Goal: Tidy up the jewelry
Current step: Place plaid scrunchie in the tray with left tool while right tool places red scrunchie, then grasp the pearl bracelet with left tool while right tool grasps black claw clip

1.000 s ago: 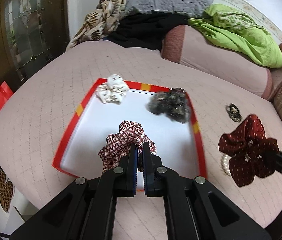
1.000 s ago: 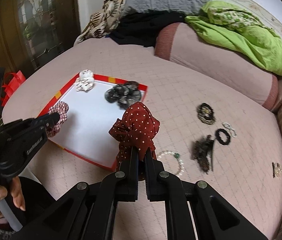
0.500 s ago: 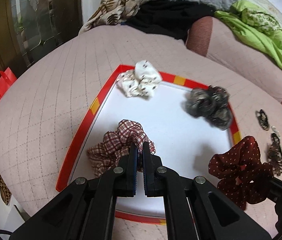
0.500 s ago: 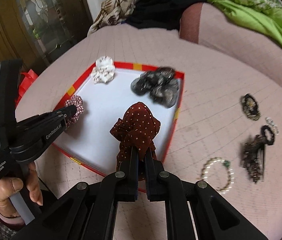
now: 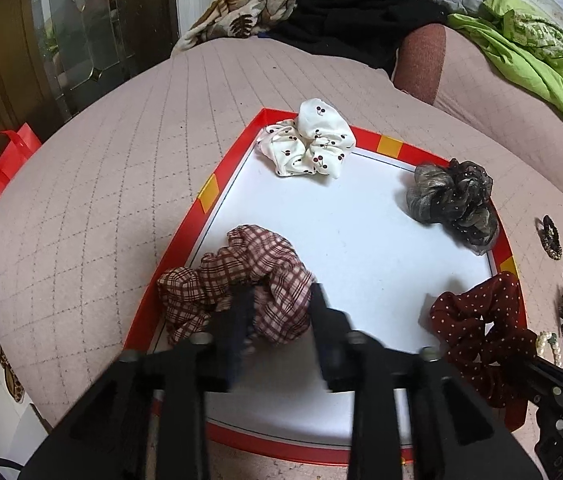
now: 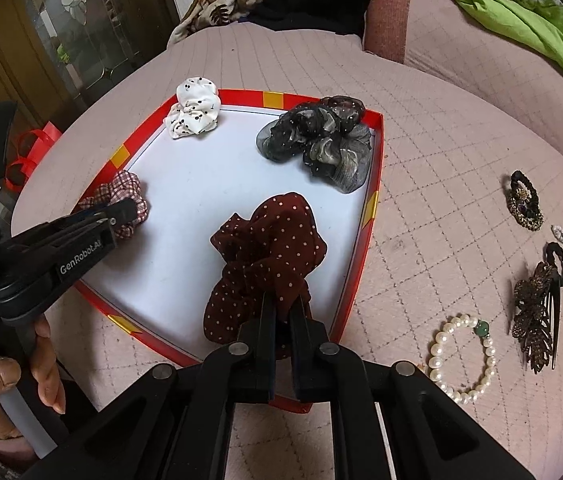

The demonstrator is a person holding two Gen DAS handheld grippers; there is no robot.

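Over the near-left corner of the tray [image 5: 387, 146], the left tongs [image 5: 279, 304] are spread apart, with the plaid scrunchie [image 5: 241, 276] lying loose between the two fingers, half draped over the tray's red rim. Nothing is pinched there as far as can be seen. The right tongs [image 6: 283, 312] are clamped shut on the dotted maroon scrunchie [image 6: 267, 252], which is held over the near-right corner of the tray, bunched up above the fingers. Whether it's touching the white floor of the tray can't be told.

Stuff only caught by the right wrist view: the left tongs are seen from the side, angled down toward the tray, with a bare hand [image 6: 13, 380] wrapped round the handle at the lower left. The pearl bracelet [image 6: 463, 356] with one green bead is also shown whole, lying on the pink quilted bed [image 6: 421, 152] just right of the tray, next to a brown leaf-shaped hair comb [image 6: 533, 312]; a dark beaded hair tie [image 6: 525, 202] sits farther back. In the left wrist view those are squeezed into the right edge and only partly seen.

Inside the tray, four scrunchies are counted: the white cherry-print scrunchie [image 5: 309, 146] in the far-left corner, the grey sheer scrunchie [image 5: 451, 202] against the far-right rim, the plaid one near left, the maroon one near right. The middle of the tray is plain white.
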